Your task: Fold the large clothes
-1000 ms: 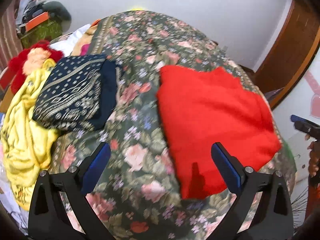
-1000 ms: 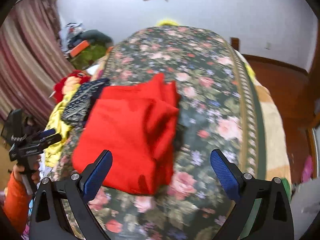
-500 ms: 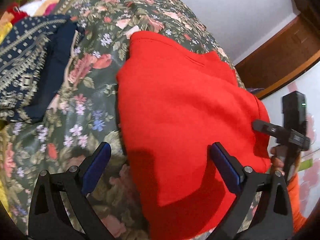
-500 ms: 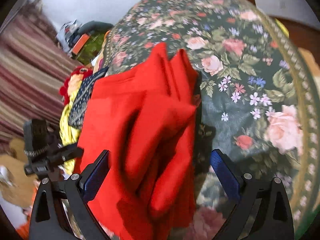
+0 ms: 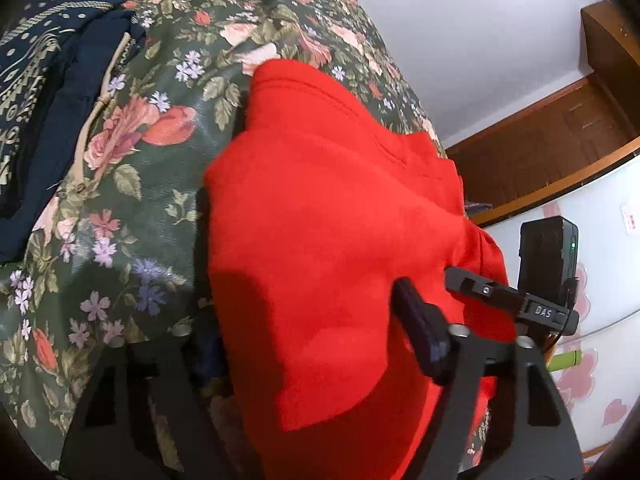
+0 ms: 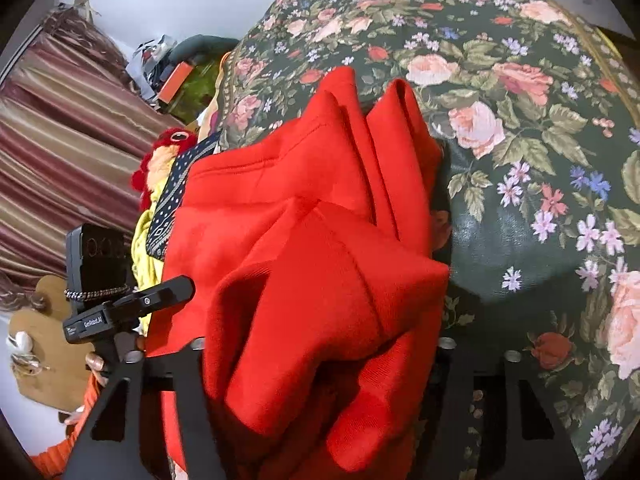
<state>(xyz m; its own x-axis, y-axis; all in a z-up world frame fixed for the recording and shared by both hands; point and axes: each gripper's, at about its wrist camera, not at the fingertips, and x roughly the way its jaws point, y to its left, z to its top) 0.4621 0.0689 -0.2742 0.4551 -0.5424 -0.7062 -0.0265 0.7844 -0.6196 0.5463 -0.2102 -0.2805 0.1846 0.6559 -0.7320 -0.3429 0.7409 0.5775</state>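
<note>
A folded red garment [image 5: 320, 240] lies on the floral bedspread [image 5: 140, 128]. My left gripper [image 5: 316, 344] straddles its near edge, jaws narrowed around the cloth; the left pad is hidden under it and the right finger [image 5: 420, 332] presses its side. In the right wrist view the red garment [image 6: 312, 280] bulges up between the jaws of my right gripper [image 6: 320, 364], whose pads are hidden by the bunched folds. Each gripper shows at the edge of the other's view.
A folded navy patterned garment [image 5: 44, 92] lies to the left of the red one. Yellow and red clothes [image 6: 156, 184] pile up by the striped curtain [image 6: 60, 152]. A wooden wardrobe [image 5: 560, 136] stands beyond the bed.
Both grippers moved down and forward onto the red garment's near edge. Their jaws narrowed around the cloth, which now bunches up between them.
</note>
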